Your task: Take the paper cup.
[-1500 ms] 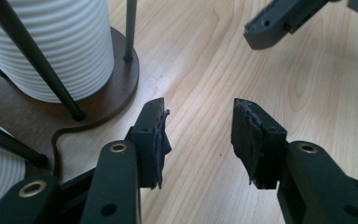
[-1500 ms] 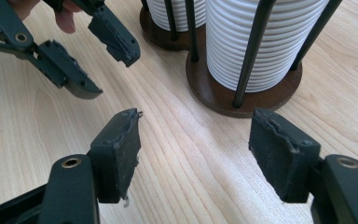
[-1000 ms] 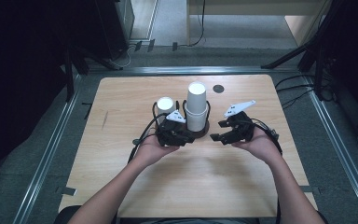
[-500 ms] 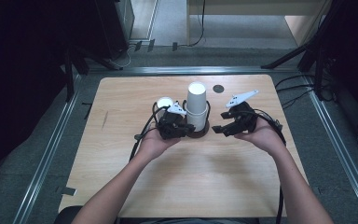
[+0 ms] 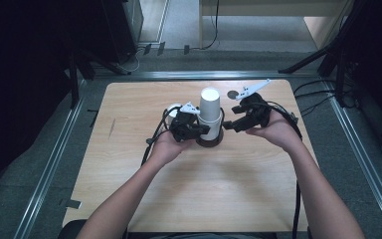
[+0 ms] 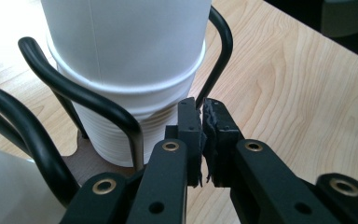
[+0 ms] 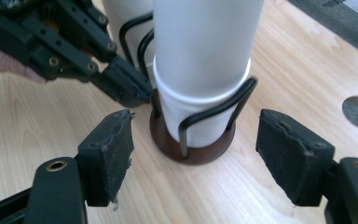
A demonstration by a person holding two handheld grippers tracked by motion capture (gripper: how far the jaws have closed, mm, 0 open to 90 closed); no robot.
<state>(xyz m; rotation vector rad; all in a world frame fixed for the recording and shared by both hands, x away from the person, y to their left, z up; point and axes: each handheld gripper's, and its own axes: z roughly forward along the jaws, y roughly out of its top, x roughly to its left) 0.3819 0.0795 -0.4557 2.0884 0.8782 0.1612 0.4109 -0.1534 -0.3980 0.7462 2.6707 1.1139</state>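
High view: a stack of white paper cups (image 5: 210,115) stands upright in a black wire holder (image 5: 221,123) on a round brown base (image 5: 210,142), near the middle of the wooden surface (image 5: 129,149). The left hand-held gripper (image 5: 195,130) lies just left of the stack, its tip against the holder's near-left side. The right hand-held gripper (image 5: 230,125) hovers just right of the stack, apart from it. A second white cup (image 5: 173,108) stands just left of the holder, behind the left hand-held gripper. A dark round hole (image 5: 233,93) sits in the surface to the far right of the stack.

In the left gripper view, the left hand-held gripper (image 6: 204,125) has its jaws pressed together with nothing clearly between them; the pads sit right beside a wire of the holder (image 6: 121,114), with the cups (image 6: 130,56) just beyond.

In the right gripper view, the right hand-held gripper (image 7: 196,140) has its jaws standing wide apart, having just been opening, with the holder's base (image 7: 198,148) and the cups (image 7: 205,60) beyond the gap, touched by neither pad.
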